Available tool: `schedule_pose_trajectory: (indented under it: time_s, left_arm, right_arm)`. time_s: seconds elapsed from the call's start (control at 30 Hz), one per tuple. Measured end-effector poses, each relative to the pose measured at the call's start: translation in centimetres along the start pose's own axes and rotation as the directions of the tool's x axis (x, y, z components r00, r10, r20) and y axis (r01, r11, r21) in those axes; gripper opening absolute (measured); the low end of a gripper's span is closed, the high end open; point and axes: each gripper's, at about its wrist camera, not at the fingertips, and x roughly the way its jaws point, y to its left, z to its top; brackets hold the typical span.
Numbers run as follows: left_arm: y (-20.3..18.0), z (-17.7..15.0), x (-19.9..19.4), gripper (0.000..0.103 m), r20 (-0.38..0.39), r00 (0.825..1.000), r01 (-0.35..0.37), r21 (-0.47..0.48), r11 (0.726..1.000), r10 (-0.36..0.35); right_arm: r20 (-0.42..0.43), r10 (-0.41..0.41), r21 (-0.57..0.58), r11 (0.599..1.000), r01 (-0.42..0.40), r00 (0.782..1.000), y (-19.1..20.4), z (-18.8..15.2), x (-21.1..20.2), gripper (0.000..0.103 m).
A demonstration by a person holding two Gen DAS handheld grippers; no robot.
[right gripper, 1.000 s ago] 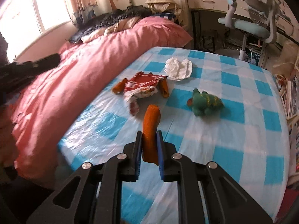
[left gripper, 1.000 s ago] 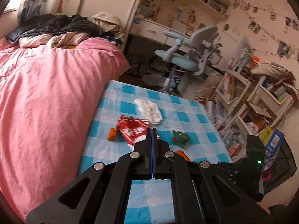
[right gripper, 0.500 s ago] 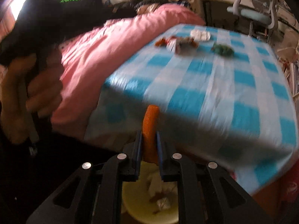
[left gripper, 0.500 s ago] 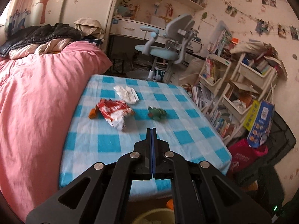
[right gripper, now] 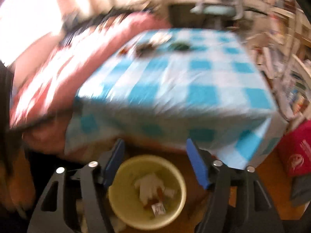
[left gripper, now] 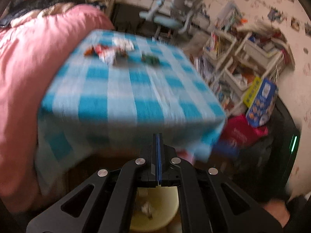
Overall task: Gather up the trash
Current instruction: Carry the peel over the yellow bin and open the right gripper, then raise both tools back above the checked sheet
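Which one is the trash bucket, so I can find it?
Find the table with the blue-and-white checked cloth. On the floor below its near edge stands a round pale-yellow bucket, under the right tool, whose jaws are opening. It alone is round, open-topped and holds crumpled paper.

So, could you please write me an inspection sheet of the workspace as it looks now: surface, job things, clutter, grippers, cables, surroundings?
Surface: table with blue checked cloth, blurred in both views.
Job's things: yellow bin on the floor before the table, holding white paper and small scraps; wrapper, white tissue and orange scrap remain on the cloth.
Clutter: green toy on the cloth.
Grippers: left gripper shut, empty; right gripper above the bin, jaws opening, nothing between them.
Cables: nothing seen.
Surroundings: pink bed, desk chair, bookshelves, red bag.
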Motion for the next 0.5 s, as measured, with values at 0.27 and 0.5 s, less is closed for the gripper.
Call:
schedule_pose_trajectory:
  time_s: [0.27,0.5]
  left_arm:
    - [0.4,-1.7,0.8,0.046,-0.121,0.992,-0.030,0.006,1.000,0.030]
    - [-0.3,3.8,-2.5,0.068,0.163,0.967,-0.213,0.083,0.974,0.198]
  right_arm:
    - [0.106,-0.042,0.055,0.998,0.036,0.993,-0.1,1.0,-0.9,0.068]
    - [0.208,-0.075,-0.023,0.996,0.082,0.975,0.9,4.4,-2.4,0.076]
